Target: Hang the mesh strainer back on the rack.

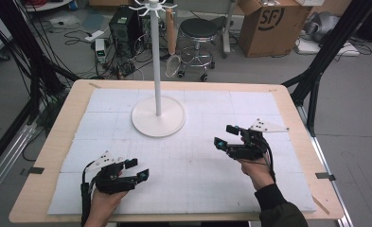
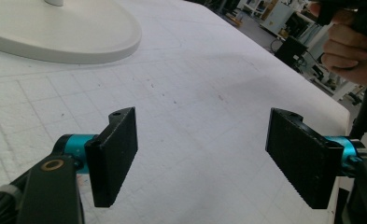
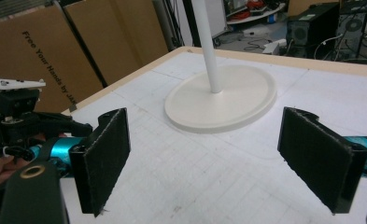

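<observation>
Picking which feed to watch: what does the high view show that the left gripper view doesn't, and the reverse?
High view alone: the stand's tall white pole, the stool and cardboard box on the floor beyond the table, and the left gripper whole. Left gripper view alone: its two black pads, wide apart, with nothing between them. Both: the stand's round base, the white mat, the person's right hand.

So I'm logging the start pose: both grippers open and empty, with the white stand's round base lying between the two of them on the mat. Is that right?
Not quite. The left gripper and right gripper are open and empty, but the white stand stands farther back on the mat, beyond both grippers, not between them. The high view shows this.
</observation>
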{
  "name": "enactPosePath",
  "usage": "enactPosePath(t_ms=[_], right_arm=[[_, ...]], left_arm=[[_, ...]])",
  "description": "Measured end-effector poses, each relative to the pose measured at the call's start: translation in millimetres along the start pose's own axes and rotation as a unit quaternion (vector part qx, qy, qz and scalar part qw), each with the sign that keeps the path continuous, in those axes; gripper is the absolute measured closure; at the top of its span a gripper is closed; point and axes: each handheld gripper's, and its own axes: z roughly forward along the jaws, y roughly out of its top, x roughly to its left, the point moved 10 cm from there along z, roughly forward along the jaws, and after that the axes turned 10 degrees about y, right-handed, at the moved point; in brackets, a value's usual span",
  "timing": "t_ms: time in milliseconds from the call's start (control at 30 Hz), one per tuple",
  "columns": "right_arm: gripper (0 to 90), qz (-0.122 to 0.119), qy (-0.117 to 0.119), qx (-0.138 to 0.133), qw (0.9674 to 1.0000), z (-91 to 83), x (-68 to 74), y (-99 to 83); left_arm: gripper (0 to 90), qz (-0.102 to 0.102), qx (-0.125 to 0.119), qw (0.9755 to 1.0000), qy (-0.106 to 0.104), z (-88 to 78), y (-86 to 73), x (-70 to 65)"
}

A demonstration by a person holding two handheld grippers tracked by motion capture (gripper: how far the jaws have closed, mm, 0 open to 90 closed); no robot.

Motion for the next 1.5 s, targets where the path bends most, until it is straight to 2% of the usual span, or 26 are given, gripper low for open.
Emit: enactPosePath(t_ms=[467,600,833,933,1133,1200,1300,1500], right_arm=[[16.7,0.02,-0.011,-0.007,0.9997,-20.7,-8.5,-25.1],[16.7,0.028,-0.005,-0.009,0.9995,-23.5,-7.8,-31.6],[16.7,0.011,-0.002,-0.006,0.9999,-23.6,-0.8,-38.2],[16.6,0.0,-0.013,0.009,0.9999,-24.1,-3.3,-45.1],[16.6,-0.013,-0.021,0.02,0.9995,-26.6,-5.0,-55.0],[16.6,-0.014,-0.022,0.019,0.9995,-28.3,-5.0,-55.3],[16.6,-0.002,-0.018,0.011,0.9998,-32.1,-5.4,-57.3],[16.6,-0.004,-0.029,0.025,0.9993,-40.4,-9.6,-69.6]], left_arm=[[24.2,0.003,-0.006,1.0,0.004,1.1,0.6,0.8],[23.9,0.004,-0.009,1.0,0.001,-0.3,1.0,0.5],[23.6,0.004,-0.016,0.9998,0.008,-0.4,2.5,2.1],[23.5,0.005,-0.018,0.9998,0.01,0.5,3.4,2.4],[23.4,0.011,-0.017,0.9996,0.018,1.9,3.2,3.9],[23.4,0.012,-0.018,0.9996,0.017,0.5,3.3,3.4],[23.1,0.022,-0.021,0.9994,0.018,-3.0,3.5,2.3],[22.5,0.02,-0.02,0.9994,0.02,-1.5,3.9,1.6]])
